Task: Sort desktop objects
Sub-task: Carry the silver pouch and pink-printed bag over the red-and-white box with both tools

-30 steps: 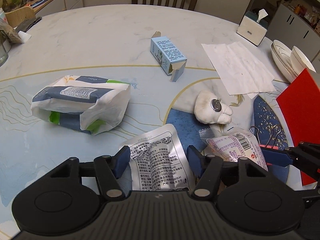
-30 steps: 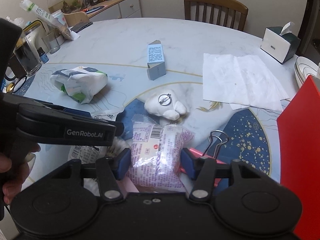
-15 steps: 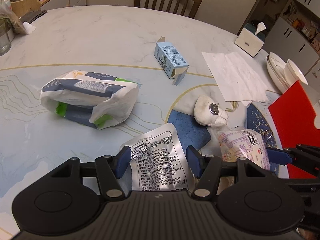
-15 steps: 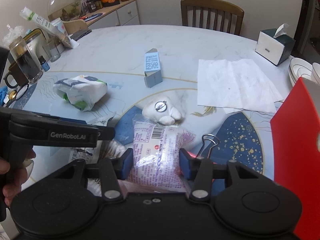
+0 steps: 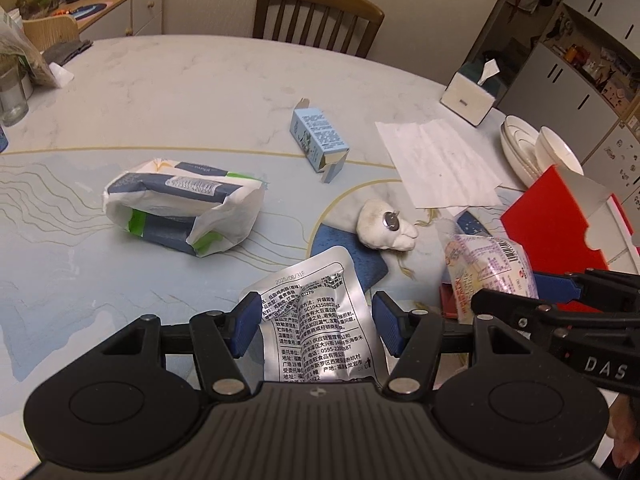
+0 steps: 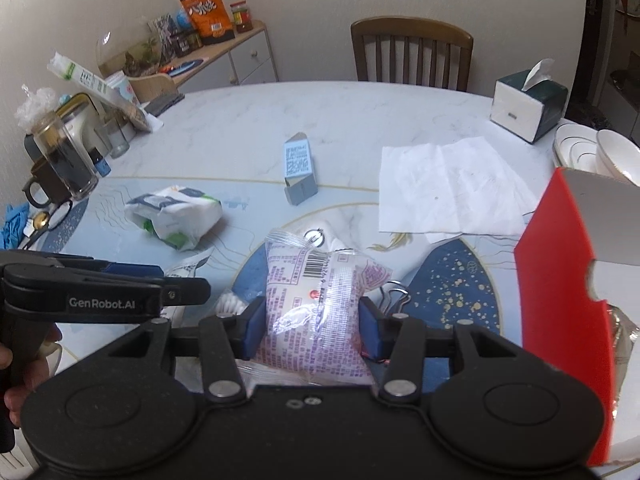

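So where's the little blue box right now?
The little blue box lies on the marble table, mid-frame in both wrist views, between the wet-wipes pack on its left and the paper napkins on its right.

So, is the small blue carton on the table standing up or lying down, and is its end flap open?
The blue carton is lying on its side on the table. The end flap nearer the camera hangs open.

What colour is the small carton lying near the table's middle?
Light blue with dark print; the small carton shows best in the left wrist view.
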Tool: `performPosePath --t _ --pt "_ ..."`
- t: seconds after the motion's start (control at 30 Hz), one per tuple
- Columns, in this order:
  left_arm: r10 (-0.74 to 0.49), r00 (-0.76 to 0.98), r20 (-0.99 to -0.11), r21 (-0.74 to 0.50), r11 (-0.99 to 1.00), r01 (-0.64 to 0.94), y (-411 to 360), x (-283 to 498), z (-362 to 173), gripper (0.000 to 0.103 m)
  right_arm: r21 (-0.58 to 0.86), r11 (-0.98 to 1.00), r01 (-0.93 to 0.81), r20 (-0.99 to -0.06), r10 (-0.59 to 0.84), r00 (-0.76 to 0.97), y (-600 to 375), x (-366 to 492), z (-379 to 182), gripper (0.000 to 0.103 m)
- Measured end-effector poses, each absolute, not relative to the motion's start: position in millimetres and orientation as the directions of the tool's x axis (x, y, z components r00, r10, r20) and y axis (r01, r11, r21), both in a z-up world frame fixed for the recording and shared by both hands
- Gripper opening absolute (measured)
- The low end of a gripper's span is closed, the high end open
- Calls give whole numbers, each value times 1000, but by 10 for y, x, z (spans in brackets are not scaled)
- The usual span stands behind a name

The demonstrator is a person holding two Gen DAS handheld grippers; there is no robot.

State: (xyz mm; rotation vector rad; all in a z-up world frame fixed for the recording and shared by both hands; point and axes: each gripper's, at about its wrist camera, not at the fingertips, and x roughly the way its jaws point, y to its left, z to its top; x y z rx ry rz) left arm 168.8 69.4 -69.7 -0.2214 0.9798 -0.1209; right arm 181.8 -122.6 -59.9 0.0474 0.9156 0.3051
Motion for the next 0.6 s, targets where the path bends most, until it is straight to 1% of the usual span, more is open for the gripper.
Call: performPosePath --t 0.3,0.6 --pt "-216 570 -793 -250 968 20 651 1526 -492 60 211 948 -240 -759 313 571 -1388 1639 -444 47" --pt "-240 572 -784 -256 965 54 448 1402 -311 60 239 938 -253 -741 344 577 -1605 1452 -233 47"
